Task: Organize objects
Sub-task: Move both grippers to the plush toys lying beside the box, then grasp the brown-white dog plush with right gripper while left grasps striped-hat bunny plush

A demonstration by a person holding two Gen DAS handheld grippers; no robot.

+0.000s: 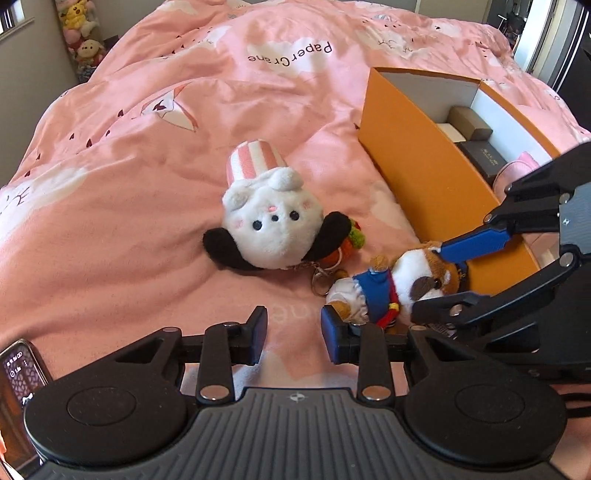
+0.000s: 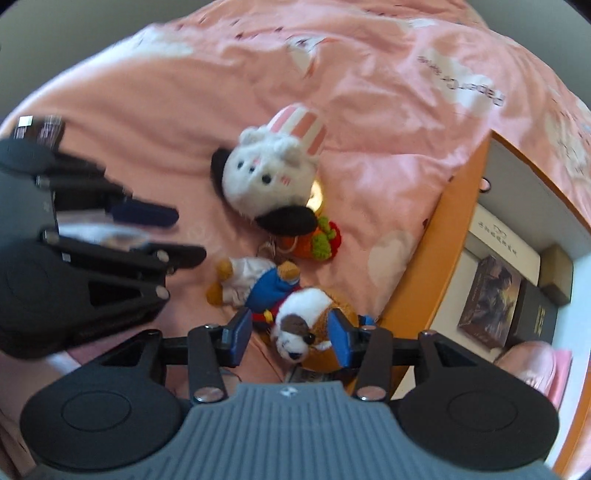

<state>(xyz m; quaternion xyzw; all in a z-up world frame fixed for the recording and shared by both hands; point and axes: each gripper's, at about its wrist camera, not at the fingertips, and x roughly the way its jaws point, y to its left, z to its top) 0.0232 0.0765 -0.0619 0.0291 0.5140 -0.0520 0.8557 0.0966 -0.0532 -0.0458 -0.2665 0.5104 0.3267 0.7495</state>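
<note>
Right gripper [image 2: 291,334] spread apart around the head of the dog plush [image 2: 295,325], one blue pad on each side, contact with the pads not clear; same gripper [image 1: 439,277] seen from the left wrist view reaching in from the right, upper blue finger over the plush's head, lower black finger under it

Left gripper [image 1: 294,334] parted with nothing between its fingers, hovering just in front of the dog plush's [image 1: 384,291] feet, its right pad just beside them; blurred in the right wrist view [image 2: 181,236], off to the left of the toys

Dog plush lying on the pink duvet [image 1: 129,184], blue jacket and white trousers, close against the orange box [image 1: 424,177]

Just beyond it, a white round plush with black ears and a pink-striped hat [image 1: 269,221], lying on the duvet with a keyring [image 1: 319,280] and a small orange-and-green knitted charm [image 1: 351,240] beside it

Inside the orange box, several smaller boxes [image 2: 498,295] and something pink [image 2: 532,365]

Shelf of soft toys [image 1: 83,33] far back at the left wall
</note>
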